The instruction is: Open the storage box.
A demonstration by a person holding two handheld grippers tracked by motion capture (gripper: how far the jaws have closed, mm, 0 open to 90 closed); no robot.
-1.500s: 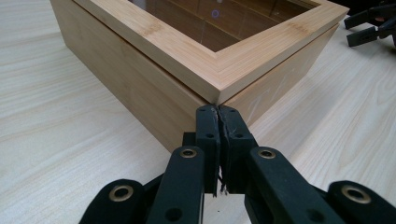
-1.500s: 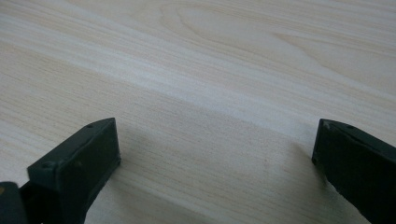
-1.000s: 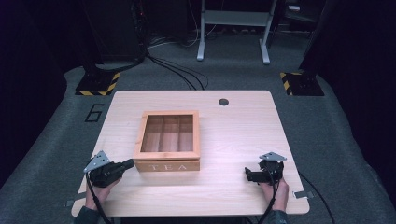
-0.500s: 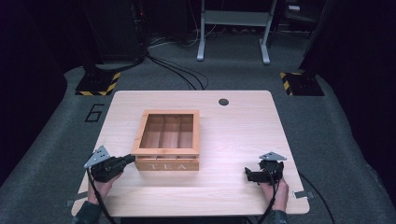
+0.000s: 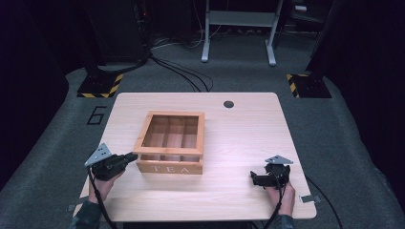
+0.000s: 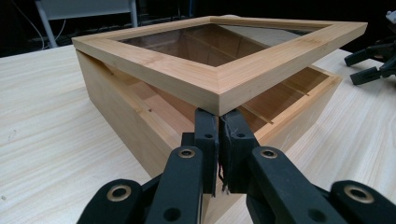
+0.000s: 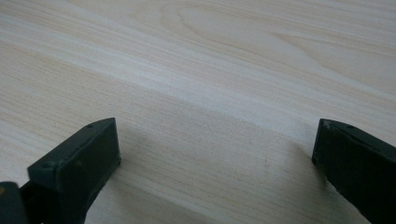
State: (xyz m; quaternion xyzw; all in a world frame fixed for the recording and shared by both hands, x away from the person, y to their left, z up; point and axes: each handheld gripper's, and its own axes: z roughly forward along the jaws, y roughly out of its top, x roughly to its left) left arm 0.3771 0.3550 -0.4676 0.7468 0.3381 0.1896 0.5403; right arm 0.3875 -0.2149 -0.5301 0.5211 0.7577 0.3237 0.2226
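Wooden tea box (image 5: 171, 143) mid-table, glass lid (image 6: 219, 51) lifted ajar. Left gripper (image 6: 218, 122), jaws pressed together, wedged under lid's near corner. Right gripper (image 5: 260, 179), jaws apart, idle right of box. Likely step: opening lid; next, swing it up on hinge.

We are holding the left gripper (image 5: 128, 158) at the near left corner of the wooden tea box (image 5: 170, 143), its jaws pressed together and tucked under the corner of the box's raised lid (image 6: 219, 60), touching its underside. Our left hand (image 5: 102, 183) is gripping the tool from behind, forearm coming in from the near edge. We are resting the right gripper (image 5: 253, 178) well to the right of the box, low over the table (image 7: 210, 56), jaws spread wide and pointing toward the box. Our right hand (image 5: 282, 198) is holding it from the near side.
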